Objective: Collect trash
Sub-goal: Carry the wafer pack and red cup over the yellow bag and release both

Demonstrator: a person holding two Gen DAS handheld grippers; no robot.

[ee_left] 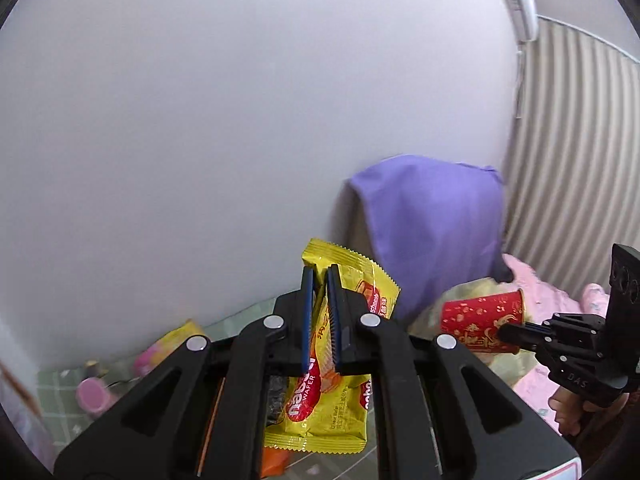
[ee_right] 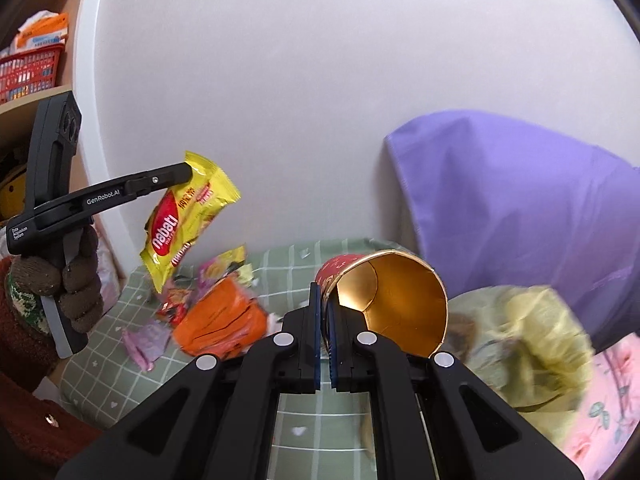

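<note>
While both claws hang above a green checked tablecloth (ee_right: 120,336), each is clamped on a piece of rubbish: the left gripper (ee_left: 320,316) has its blue pads pressed together on a yellow wafer wrapper (ee_left: 320,404), which runs between the jaws and sticks out past the tips, and the right gripper (ee_right: 325,330) pinches the rim of a red paper cup (ee_right: 384,300) with a gold inside, the cup lying on its side with its mouth turned back toward the camera. From the right wrist view the wrapper dangles clear of the table from the tip of the left claw, which a gloved hand (ee_right: 70,280) grips by its handle. On the cloth beneath it lies a loose heap of litter, with an orange packet (ee_right: 224,320) in the middle, a purple wrapper (ee_right: 146,342) just beside it and a small yellow and pink wrapper (ee_right: 224,268) behind. A crumpled yellow-green plastic bag (ee_right: 532,340) sits to the right of the cup, resting on a pink flowered cloth (ee_right: 608,408), and a purple cloth (ee_right: 520,200) is draped over something behind the bag, against a plain white wall (ee_right: 320,80). A red basket (ee_right: 28,72) stands on a shelf at the far left
</note>
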